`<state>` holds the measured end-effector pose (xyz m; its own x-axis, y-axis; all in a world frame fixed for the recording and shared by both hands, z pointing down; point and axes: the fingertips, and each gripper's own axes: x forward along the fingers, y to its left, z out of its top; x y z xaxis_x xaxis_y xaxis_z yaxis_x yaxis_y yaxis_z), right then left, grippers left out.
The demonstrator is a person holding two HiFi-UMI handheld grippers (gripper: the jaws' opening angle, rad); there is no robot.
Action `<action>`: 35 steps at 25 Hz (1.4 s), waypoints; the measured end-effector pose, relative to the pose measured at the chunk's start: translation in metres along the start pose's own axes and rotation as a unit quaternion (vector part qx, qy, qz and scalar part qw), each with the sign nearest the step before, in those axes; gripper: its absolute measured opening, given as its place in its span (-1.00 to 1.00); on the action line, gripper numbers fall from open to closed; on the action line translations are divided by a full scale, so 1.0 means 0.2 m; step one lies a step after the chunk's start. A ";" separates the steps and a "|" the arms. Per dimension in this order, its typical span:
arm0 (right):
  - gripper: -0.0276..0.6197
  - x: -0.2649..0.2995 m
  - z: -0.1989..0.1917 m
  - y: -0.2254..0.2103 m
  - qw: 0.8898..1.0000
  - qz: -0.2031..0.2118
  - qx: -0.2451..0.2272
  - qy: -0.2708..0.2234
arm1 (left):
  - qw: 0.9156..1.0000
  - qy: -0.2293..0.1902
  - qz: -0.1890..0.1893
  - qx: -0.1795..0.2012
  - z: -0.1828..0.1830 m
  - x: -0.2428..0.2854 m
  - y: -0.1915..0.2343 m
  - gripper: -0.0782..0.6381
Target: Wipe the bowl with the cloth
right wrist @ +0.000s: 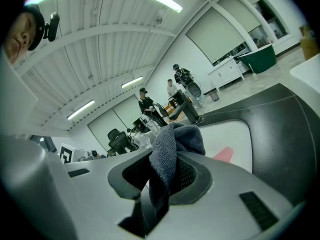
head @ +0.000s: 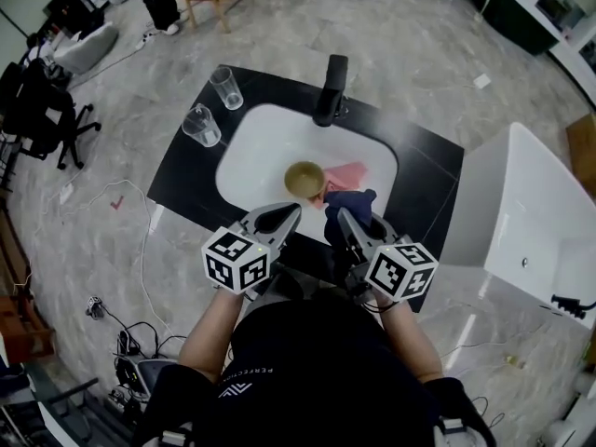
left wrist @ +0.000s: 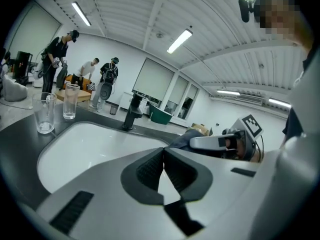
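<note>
An olive-tan bowl (head: 304, 180) sits upright in the white sink basin (head: 261, 147), near its front. My right gripper (head: 348, 222) hangs over the basin's front rim, just right of the bowl, shut on a dark blue cloth (head: 351, 202). In the right gripper view the cloth (right wrist: 173, 140) bunches up between the pads and hangs down behind them. My left gripper (head: 283, 216) hovers at the rim in front of the bowl, a little to its left. Its jaws (left wrist: 163, 153) are shut with nothing between them. Neither gripper view shows the bowl.
A pink cloth (head: 347, 175) lies in the basin right of the bowl. The black faucet (head: 330, 89) stands at the basin's far edge. Two clear glasses (head: 202, 125) (head: 226, 88) stand on the black counter (head: 186, 170) at the left. People stand far off.
</note>
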<state>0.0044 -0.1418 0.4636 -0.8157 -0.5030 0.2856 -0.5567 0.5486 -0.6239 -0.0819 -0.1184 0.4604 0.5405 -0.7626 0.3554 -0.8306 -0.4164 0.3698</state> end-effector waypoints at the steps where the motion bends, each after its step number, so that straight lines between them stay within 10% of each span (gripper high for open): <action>1: -0.62 0.02 0.01 0.00 1.000 -0.006 0.005 -0.005 | 1.000 0.006 -0.008 0.006 0.02 0.01 0.02 -0.76; 9: -0.62 0.18 0.04 -0.04 0.998 -0.061 0.018 -0.022 | 0.994 0.052 -0.047 0.087 0.07 0.10 0.24 -0.76; 27: -0.62 0.35 -0.01 -0.20 0.986 -0.157 0.056 -0.009 | 0.968 0.159 -0.140 0.132 -0.07 0.36 0.50 -0.76; 35: -0.62 0.40 -0.07 -0.25 0.982 -0.172 0.074 0.009 | 0.920 0.258 -0.186 0.229 -0.30 0.42 0.52 -0.76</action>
<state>-0.0355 -0.2004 0.5286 -0.5868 -0.6294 0.5095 -0.7721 0.2451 -0.5864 -0.1146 -0.1962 0.5802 0.6922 -0.2383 0.6813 -0.4807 -0.8563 0.1889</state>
